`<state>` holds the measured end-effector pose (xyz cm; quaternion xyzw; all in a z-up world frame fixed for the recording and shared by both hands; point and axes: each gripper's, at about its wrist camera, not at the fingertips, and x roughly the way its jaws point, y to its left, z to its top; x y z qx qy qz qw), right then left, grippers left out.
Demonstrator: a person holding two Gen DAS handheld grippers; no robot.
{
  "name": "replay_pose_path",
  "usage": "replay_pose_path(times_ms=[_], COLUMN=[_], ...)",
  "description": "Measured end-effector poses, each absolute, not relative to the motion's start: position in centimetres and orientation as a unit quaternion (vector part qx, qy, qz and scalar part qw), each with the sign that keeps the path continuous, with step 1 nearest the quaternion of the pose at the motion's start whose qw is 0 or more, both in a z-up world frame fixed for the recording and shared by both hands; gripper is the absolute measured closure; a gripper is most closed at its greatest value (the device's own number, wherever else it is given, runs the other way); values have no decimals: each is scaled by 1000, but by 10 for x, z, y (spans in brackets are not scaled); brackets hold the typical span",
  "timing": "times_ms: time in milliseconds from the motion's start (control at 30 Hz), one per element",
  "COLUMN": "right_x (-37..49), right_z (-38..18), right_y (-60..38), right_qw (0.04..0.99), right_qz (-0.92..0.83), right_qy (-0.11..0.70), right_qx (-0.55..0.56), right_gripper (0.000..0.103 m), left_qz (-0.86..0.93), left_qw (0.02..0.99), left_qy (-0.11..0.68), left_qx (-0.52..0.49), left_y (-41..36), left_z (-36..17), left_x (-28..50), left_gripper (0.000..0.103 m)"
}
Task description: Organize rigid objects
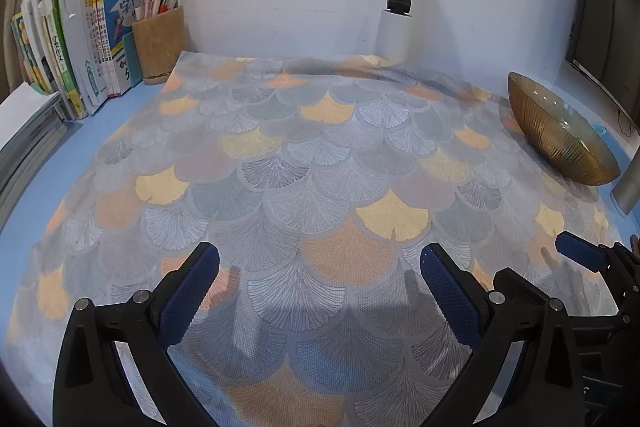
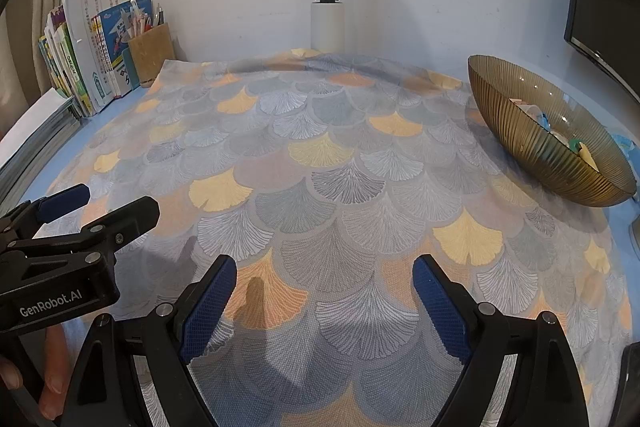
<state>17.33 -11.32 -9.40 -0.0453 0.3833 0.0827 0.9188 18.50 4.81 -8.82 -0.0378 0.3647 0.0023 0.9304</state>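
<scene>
Both of our grippers are spread wide and hold nothing. The left gripper (image 1: 320,291) hovers low over the patterned cloth (image 1: 320,155), its blue pads (image 1: 192,299) well apart; the right gripper (image 2: 324,303) hangs the same way just beside it, jaws parted over bare fabric.

Outward from there, the cloth carries nothing loose that we can see. The things we are sorting sit in the amber glass bowl (image 2: 520,147) at the far right edge of the cloth: small pieces (image 2: 560,135) in white, blue and yellow, too small for us to name.

We judge them light and stiff, easy to pinch across their narrow sides. The bowl looks fragile and smooth, so we would grip its rim gently.

Books (image 1: 80,67) and a pen cup (image 1: 158,43) stand at the far left.
</scene>
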Motion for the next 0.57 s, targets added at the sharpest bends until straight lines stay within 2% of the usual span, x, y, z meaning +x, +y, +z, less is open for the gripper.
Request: replay_pose_path(times_ms=[567], right_x=[173], right_z=[-95], right_y=[-113], right_qw=[919], right_qz=[82], right_qy=[384], right_qx=[-45], right_gripper=[14], left_qz=[20], left_qw=[931], left_qy=[363], left_qx=[-33], left_y=[51], left_z=[-88], left_x=[185], left_gripper=[2])
